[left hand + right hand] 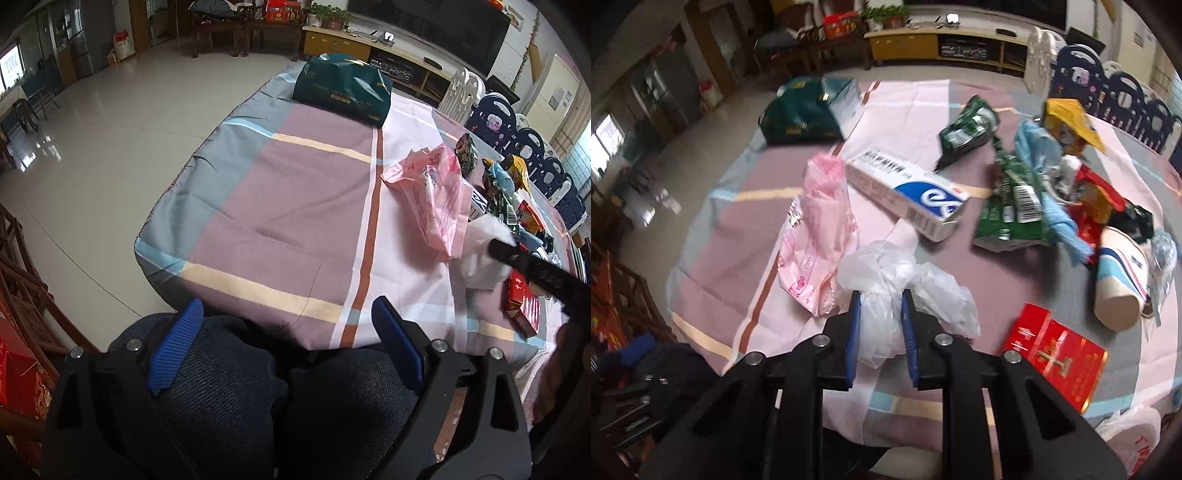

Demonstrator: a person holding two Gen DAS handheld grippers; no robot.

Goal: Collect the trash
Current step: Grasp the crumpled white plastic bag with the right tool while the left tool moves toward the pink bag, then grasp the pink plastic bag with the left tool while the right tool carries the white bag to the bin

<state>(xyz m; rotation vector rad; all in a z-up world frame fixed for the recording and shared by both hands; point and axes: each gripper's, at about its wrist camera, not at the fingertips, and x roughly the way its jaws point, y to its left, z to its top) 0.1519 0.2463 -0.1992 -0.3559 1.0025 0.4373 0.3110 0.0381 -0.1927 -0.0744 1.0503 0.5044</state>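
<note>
My right gripper (pixel 881 300) is shut on a crumpled clear plastic bag (pixel 879 269) near the table's front edge. The film bulges out on both sides of the blue pads. A pink plastic bag (pixel 816 236) lies just left of it, touching it. In the left wrist view the pink bag (pixel 432 195) lies at the right, with the clear bag (pixel 480 258) beside it under one of the right gripper's fingers (pixel 517 260). My left gripper (pixel 288 332) is open and holds nothing. It hangs over the person's lap in dark jeans, at the front edge of the table (pixel 277 206).
More trash lies to the right: a white and blue carton (pixel 908 192), green wrappers (pixel 1008 206), a yellow packet (pixel 1067 122), a tipped paper cup (pixel 1119 280) and a red box (pixel 1056 350). A dark green bag (pixel 343 90) sits at the table's far end. Chairs line the right side.
</note>
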